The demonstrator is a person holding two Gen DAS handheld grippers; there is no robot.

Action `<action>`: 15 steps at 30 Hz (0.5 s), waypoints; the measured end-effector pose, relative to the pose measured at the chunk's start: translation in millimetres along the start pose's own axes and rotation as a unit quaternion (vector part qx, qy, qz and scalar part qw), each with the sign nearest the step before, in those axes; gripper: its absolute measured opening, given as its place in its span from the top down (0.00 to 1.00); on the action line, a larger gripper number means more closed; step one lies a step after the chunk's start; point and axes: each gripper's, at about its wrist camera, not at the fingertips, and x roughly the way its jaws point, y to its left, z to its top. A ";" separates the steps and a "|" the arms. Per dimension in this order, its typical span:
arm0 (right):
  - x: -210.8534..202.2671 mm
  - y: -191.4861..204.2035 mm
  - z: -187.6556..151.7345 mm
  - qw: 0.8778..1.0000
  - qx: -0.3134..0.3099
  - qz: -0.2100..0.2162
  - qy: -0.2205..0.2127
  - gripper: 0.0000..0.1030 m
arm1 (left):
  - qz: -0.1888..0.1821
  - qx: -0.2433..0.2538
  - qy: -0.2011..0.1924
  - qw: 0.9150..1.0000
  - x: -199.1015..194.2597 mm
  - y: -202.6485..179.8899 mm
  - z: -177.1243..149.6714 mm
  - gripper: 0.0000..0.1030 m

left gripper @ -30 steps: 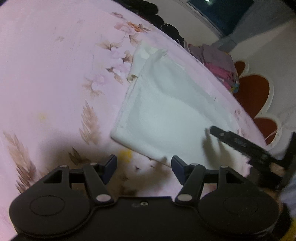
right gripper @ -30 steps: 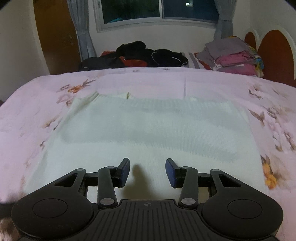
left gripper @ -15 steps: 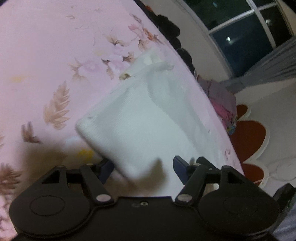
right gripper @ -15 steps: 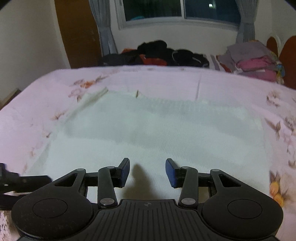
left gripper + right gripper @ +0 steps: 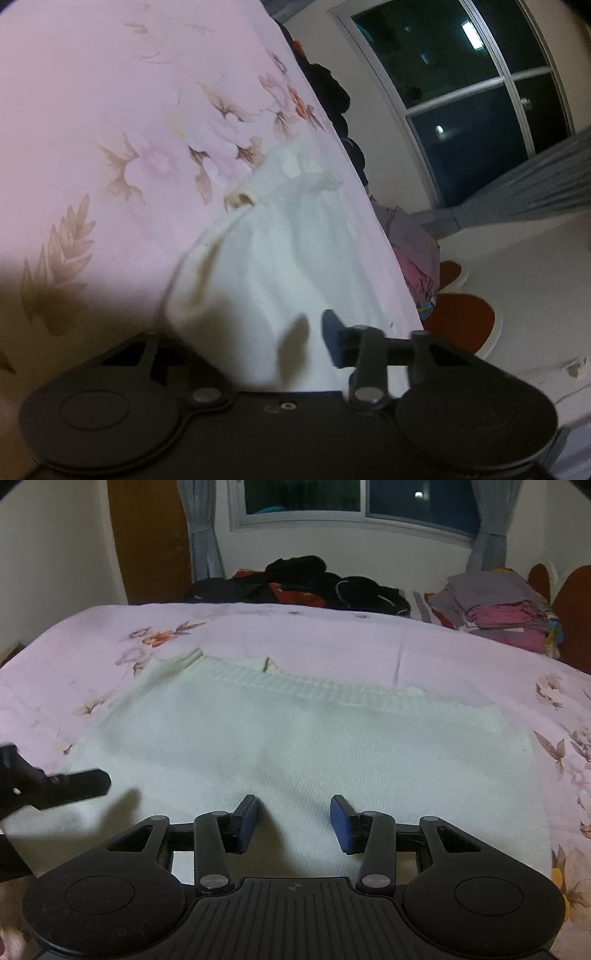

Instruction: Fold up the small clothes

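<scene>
A white knit garment (image 5: 314, 746) lies spread flat on the pink floral bedsheet (image 5: 369, 638). Its near left corner (image 5: 236, 295) is bunched up between the jaws of my left gripper (image 5: 280, 343) and covers the left finger. The jaws are closing, and the blue right pad (image 5: 330, 341) still stands a little off the cloth. In the right wrist view, the left gripper's finger (image 5: 77, 781) reaches in over that corner. My right gripper (image 5: 293, 819) hovers open above the garment's near edge, with nothing pinched.
Dark clothes (image 5: 306, 583) are heaped along the bed's far edge under the window. A stack of folded grey and pink clothes (image 5: 502, 609) sits at the far right beside a red and white headboard (image 5: 461, 321). Bare sheet lies left of the garment.
My left gripper has rolled and slid down onto the garment's near left corner. The corner now sits between its narrowing jaws. My right gripper has stayed put.
</scene>
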 end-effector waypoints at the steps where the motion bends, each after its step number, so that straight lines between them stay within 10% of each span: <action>1: 3.0 3.4 -3.6 1.000 -0.012 -0.007 0.000 0.59 | 0.002 -0.004 -0.004 1.000 0.1 1.9 1.0 0.75; 4: 4.9 14.2 -9.0 0.999 -0.039 -0.030 -0.009 0.59 | 0.007 -0.017 -0.017 1.000 -0.7 7.2 4.1 0.91; 15: 2.4 9.0 -5.1 1.000 -0.021 -0.017 -0.007 0.58 | 0.019 0.065 -0.059 0.996 -20.4 -34.3 -3.0 0.94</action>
